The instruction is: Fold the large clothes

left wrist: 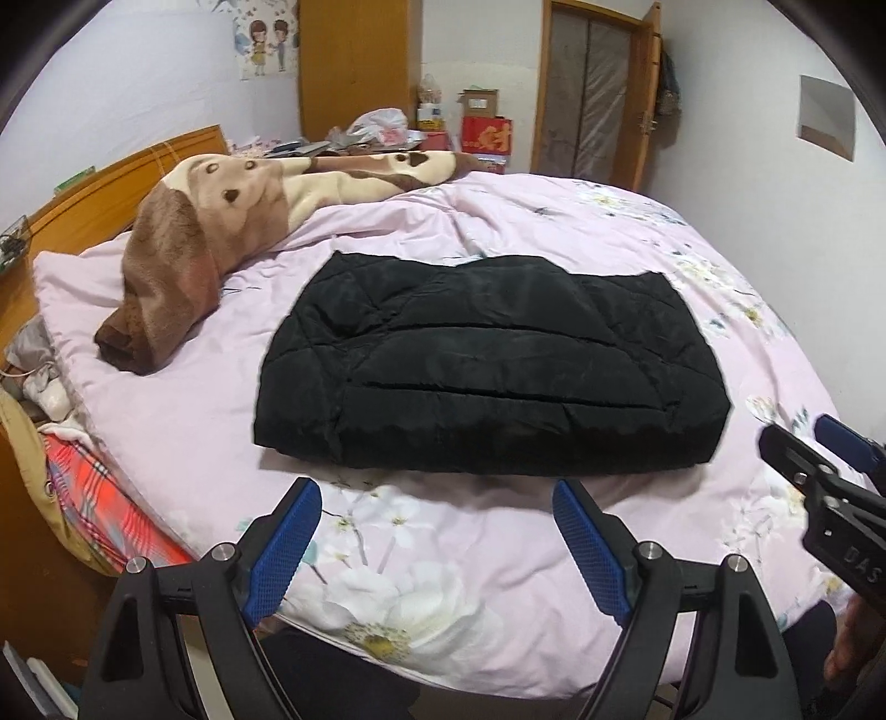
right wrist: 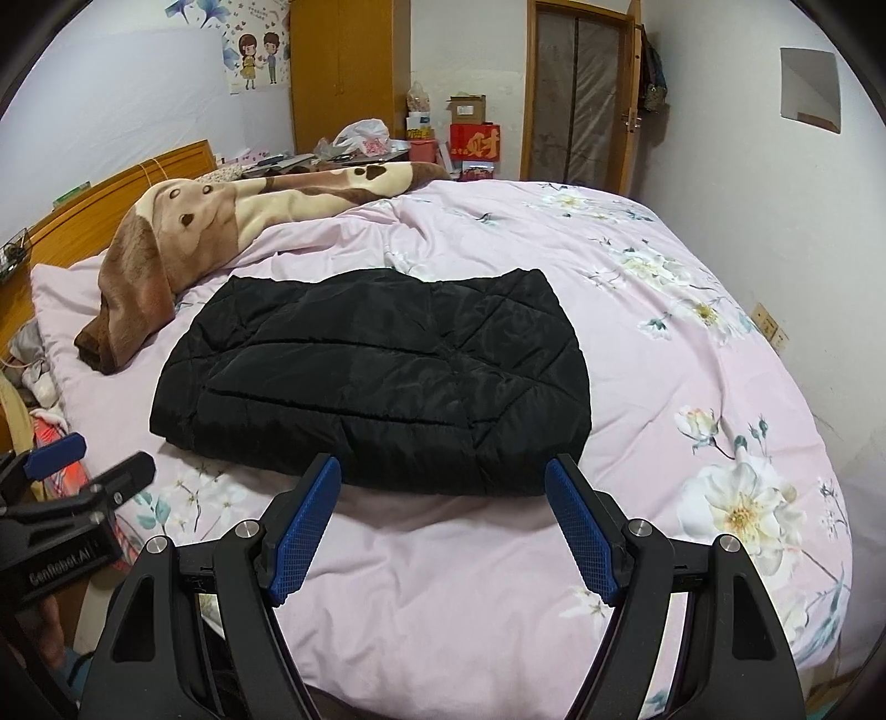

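Nearest the lens, left gripper (left wrist: 437,498) with jaws spread wide, blue ribbed pads (left wrist: 285,548) angled outward, nothing between them, poised over the near edge of the bed. Same for the right gripper (right wrist: 443,476): jaws apart, empty, blue pads (right wrist: 304,531) flanking bare quilt just short of the garment. At the right edge of the left wrist view, the right gripper seen from the side, black frame with a blue fingertip; at the left edge of the right wrist view, the left gripper likewise, with white lettering on its body. Beneath both, a pink floral quilt (left wrist: 443,565) covering the bed, large white blossoms printed near the front edge. Just beyond the fingertips, a black quilted jacket (left wrist: 487,376) folded into a compact, roughly rectangular bundle, lying flat on the quilt at about mid-bed, touched by neither gripper. Farther back and to the left, a brown and cream plush blanket (left wrist: 221,221) with a cartoon dog pattern, heaped across the pillow end. Left of that, a wooden headboard (left wrist: 111,177). Behind the bed, a cluttered surface with a white plastic bag (left wrist: 379,124) and red boxes (left wrist: 487,135). At the far wall, a tall wooden wardrobe (left wrist: 354,61), a cartoon couple poster (left wrist: 266,44), and a wood-framed door (left wrist: 595,88).
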Tool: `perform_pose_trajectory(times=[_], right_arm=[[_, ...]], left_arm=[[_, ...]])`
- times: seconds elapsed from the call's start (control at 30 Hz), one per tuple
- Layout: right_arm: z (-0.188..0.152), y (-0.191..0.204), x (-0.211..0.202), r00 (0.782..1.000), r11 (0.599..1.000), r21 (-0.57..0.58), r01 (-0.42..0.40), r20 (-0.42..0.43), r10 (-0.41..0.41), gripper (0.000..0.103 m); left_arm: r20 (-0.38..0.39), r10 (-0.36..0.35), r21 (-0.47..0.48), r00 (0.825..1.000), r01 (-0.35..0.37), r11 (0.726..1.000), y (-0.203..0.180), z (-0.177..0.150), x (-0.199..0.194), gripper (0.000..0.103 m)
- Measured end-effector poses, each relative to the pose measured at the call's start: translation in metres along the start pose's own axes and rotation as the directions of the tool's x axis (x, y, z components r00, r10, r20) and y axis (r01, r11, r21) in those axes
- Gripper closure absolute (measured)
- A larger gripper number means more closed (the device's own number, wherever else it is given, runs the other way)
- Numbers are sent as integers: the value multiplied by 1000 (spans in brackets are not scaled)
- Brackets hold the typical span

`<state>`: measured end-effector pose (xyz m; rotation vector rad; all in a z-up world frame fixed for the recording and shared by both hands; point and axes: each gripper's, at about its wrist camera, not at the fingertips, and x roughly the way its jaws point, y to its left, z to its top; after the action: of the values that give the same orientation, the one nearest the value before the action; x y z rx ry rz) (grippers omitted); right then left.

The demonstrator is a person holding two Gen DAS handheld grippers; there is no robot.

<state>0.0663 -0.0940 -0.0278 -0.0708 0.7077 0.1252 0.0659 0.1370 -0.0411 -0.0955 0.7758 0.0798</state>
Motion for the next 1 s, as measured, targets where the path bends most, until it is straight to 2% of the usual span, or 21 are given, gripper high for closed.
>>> perform_pose_trajectory(times=[0.1,0.33,0.6,1.0], right_arm=[[-3,2,-4,1000,1000,-3,-4,2,4,27],[-6,4,-8,1000,1000,-7,-1,10,2,27],[-8,6,-11,1000,1000,-4,0,4,0,27],[-12,6,-9,1000,1000,-4,-5,-8,5,27]], left_arm=[[2,-29,-16,1000,29,999,-2,-3,-2,18],[18,24,-20,1000,-23,1000,-3,-7,-7,18],[22,6,-18,1000,-5,1000,-6,-10,-10,18],[26,30,-10,999,-29,1000,-8,-11,-11,18]])
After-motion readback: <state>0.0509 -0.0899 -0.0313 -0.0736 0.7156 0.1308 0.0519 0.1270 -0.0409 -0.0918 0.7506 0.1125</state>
